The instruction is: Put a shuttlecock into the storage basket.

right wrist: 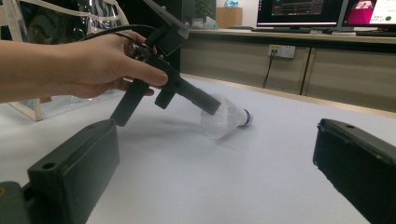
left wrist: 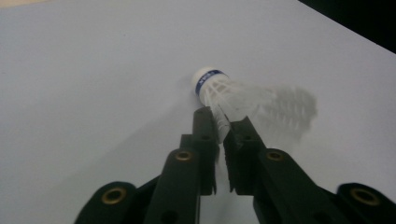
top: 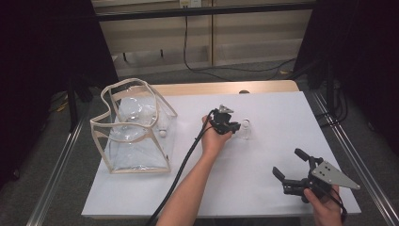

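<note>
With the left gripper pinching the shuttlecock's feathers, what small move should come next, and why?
Probably a short lift. The left gripper is shut on the shuttlecock, whose cork still looks to rest on the white table. The clear bag stands open to the left, seemingly holding others; the right gripper waits open.

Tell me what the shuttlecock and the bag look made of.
Shuttlecock: white skirt, probably feather or thin plastic, semi-translucent with visible ribs; matte white rounded head with a blue band, material unclear. Bag: clear glossy plastic film, judging by see-through walls and glints, with beige edging.
</note>
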Demonstrator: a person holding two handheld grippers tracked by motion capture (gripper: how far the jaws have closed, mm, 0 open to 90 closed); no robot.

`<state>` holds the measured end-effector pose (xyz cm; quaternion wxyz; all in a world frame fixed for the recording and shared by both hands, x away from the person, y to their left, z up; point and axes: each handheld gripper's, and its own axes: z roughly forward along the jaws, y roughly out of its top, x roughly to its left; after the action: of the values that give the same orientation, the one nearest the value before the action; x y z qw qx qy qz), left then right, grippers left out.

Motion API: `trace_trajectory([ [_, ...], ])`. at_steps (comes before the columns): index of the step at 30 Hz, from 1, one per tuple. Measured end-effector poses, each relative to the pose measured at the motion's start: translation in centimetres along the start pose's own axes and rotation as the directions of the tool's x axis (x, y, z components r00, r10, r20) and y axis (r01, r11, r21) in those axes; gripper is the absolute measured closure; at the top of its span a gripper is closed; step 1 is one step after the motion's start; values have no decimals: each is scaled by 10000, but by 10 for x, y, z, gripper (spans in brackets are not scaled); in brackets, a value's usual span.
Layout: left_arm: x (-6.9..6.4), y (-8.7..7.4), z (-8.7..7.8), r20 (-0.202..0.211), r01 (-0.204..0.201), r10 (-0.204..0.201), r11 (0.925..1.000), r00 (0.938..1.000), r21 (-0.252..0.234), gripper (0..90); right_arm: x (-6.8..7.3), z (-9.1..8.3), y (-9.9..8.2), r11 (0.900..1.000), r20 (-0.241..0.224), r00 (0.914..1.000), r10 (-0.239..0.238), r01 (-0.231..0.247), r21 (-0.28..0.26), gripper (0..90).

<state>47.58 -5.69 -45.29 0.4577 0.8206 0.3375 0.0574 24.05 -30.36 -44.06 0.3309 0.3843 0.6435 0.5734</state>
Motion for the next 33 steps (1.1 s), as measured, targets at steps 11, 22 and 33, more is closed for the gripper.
trace_trajectory([
  [11,-1,5,-26,555,35,-37,10000,9985,39,900,1,0,0,10000,-1,10000,-16,16,11,3],
  [22,-1,-4,-50,1001,41,-56,9999,9950,153,900,1,1,0,10000,21,10000,-15,15,19,3],
  [33,-8,-4,-65,1470,-157,113,9995,9891,287,900,1,1,0,10000,17,10000,-23,23,16,3],
])
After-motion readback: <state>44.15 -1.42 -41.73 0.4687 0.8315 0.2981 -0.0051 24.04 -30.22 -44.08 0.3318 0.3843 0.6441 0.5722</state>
